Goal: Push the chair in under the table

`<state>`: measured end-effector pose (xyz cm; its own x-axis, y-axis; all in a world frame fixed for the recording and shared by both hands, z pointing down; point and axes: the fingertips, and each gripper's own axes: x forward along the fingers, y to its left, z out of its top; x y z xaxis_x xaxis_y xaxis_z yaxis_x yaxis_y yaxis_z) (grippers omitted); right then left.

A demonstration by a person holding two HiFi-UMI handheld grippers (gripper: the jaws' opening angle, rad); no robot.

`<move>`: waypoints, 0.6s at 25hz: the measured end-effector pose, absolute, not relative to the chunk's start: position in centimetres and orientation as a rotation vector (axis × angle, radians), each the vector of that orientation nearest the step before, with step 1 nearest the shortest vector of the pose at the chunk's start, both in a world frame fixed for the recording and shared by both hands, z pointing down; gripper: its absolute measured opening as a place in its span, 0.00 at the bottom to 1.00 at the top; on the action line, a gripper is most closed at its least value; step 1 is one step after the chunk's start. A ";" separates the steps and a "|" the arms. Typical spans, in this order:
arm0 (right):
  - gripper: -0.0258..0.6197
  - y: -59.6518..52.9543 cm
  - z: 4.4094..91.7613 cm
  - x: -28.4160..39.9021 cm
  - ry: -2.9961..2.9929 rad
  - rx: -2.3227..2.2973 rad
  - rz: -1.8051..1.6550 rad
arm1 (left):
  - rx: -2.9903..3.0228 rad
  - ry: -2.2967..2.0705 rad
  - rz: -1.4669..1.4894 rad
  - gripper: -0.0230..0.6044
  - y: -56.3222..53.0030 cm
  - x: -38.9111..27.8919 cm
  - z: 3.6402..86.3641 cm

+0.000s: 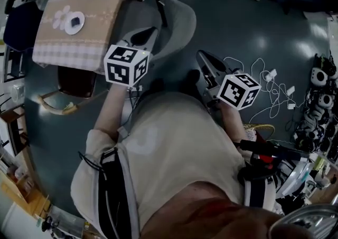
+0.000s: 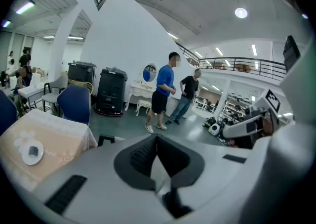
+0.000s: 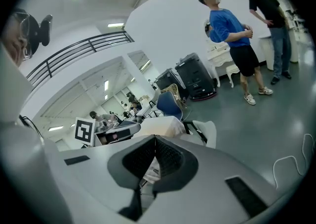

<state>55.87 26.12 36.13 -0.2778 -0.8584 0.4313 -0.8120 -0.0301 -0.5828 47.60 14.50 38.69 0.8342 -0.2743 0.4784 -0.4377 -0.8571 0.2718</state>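
The table (image 1: 55,48) under a checked beige cloth stands at the upper left of the head view, with a white plate (image 1: 74,23) on it. A grey chair (image 1: 177,19) with a black frame stands just right of the table. My left gripper (image 1: 152,31) is shut and empty, its tips over the chair's near edge. My right gripper (image 1: 202,56) is also shut and empty, right of the chair and apart from it. In the left gripper view the shut gripper (image 2: 157,140) faces the table (image 2: 49,136) and a black part of the chair (image 2: 106,139). From the right gripper (image 3: 154,141) I see the chair (image 3: 210,131).
A wooden-framed chair (image 1: 58,107) sits under the table's near side. White cables (image 1: 266,82) and devices (image 1: 319,93) lie on the floor at right. Two people (image 2: 165,92) stand further off, and a blue chair (image 2: 74,104) is behind the table.
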 end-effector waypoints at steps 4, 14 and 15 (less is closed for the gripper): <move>0.06 25.5 36.2 58.7 2.206 -1.850 -1.181 | 2.622 -0.595 0.623 0.05 14.4 49.8 38.7; 0.06 27.2 36.9 69.9 2.207 -1.771 -1.203 | 2.665 -0.567 0.710 0.05 17.5 62.5 37.7; 0.06 27.5 36.8 70.9 2.198 -1.755 -1.206 | 2.670 -0.563 0.716 0.05 17.8 63.6 37.5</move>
